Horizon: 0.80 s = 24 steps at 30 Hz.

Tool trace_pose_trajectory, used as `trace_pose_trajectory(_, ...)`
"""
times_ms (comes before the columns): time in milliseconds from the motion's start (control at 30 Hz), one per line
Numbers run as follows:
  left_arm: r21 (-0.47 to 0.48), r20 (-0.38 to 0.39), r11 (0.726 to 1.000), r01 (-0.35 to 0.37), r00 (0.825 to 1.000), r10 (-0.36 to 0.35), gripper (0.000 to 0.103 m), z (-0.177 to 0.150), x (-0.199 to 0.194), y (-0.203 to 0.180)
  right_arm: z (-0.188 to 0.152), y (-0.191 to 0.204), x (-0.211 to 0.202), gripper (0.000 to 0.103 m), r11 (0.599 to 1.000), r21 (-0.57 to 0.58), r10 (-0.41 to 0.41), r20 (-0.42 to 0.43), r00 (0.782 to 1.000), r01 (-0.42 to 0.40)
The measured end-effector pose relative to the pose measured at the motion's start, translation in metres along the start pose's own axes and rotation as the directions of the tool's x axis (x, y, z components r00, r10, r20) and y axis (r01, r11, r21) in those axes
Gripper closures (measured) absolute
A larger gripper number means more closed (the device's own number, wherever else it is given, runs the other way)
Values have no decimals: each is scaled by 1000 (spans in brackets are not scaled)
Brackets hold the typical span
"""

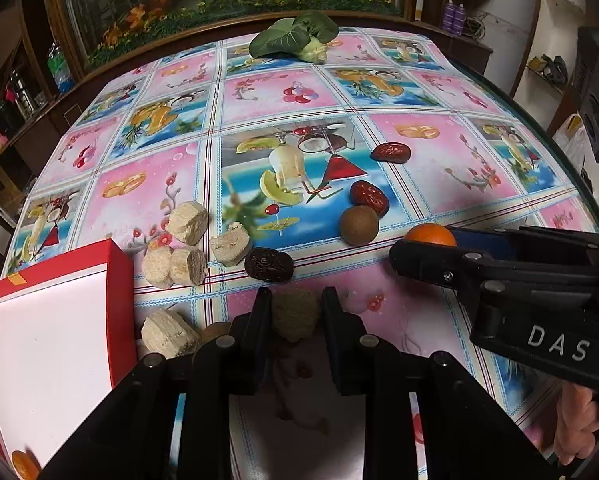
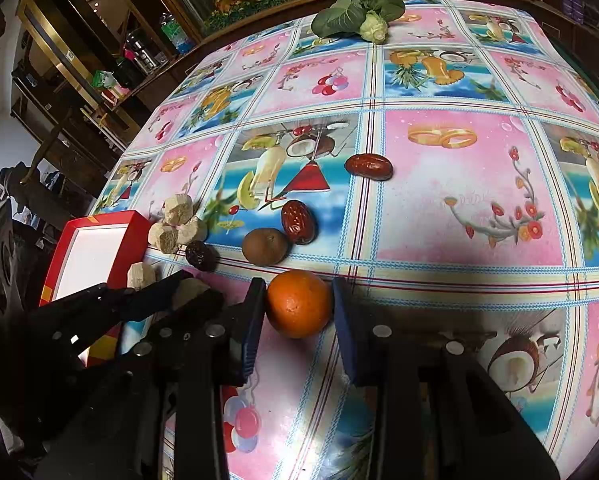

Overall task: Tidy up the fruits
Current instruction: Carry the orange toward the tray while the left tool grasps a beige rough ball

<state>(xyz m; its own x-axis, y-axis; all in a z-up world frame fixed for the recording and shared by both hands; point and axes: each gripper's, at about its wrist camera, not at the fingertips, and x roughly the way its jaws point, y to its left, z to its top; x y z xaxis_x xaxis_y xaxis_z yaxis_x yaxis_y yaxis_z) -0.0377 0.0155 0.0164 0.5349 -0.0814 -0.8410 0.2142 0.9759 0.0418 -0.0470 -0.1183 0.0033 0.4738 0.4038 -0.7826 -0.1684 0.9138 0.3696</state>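
My left gripper [image 1: 295, 308] is shut on a beige crumbly chunk [image 1: 295, 318], just above the tablecloth [image 1: 399, 320] near the front edge. In the right wrist view my right gripper [image 2: 299, 300] is shut on an orange [image 2: 299, 304] that rests on the cloth, a finger against each side. Beyond it lie a brown round fruit [image 2: 264, 246], two red dates [image 2: 298, 222] [image 2: 368, 166] and a dark date [image 2: 201, 255]. Several more beige chunks [image 1: 187, 222] lie left of centre. A red box with a white inside [image 1: 47, 320] stands at the left and holds an orange piece [image 1: 23, 464] in its near corner.
A leafy green vegetable [image 1: 295, 36] lies at the far edge of the table. Dark wooden shelves [image 2: 79, 80] with bottles stand off to the left. A person's hand [image 1: 579, 424] holds the right gripper's handle at the lower right.
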Motion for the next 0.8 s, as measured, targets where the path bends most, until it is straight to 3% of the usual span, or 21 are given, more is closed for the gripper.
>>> trace_pose_trajectory(233, -8, 18, 1000, -17, 1000, 17, 79, -4, -2, -5, 2, -5, -2, 68, 999, 33, 24, 0, 1000, -24)
trace_pose_trajectory(433, -55, 97, 998, 18, 995, -12, 79, -13, -28, -9, 3, -3, -16, 68, 999, 29, 36, 88, 995, -39)
trace_pose_trajectory(667, -146, 247, 986, 76, 968, -38, 79, -34, -93, 12, 5, -4, -28, 68, 997, 26, 71, 219, 973, -79)
trace_pose_trajectory(800, -178, 321, 983, 53, 947, 7, 79, -48, -131, 35, 5, -3, -33, 68, 996, 16, 78, 278, 958, -86)
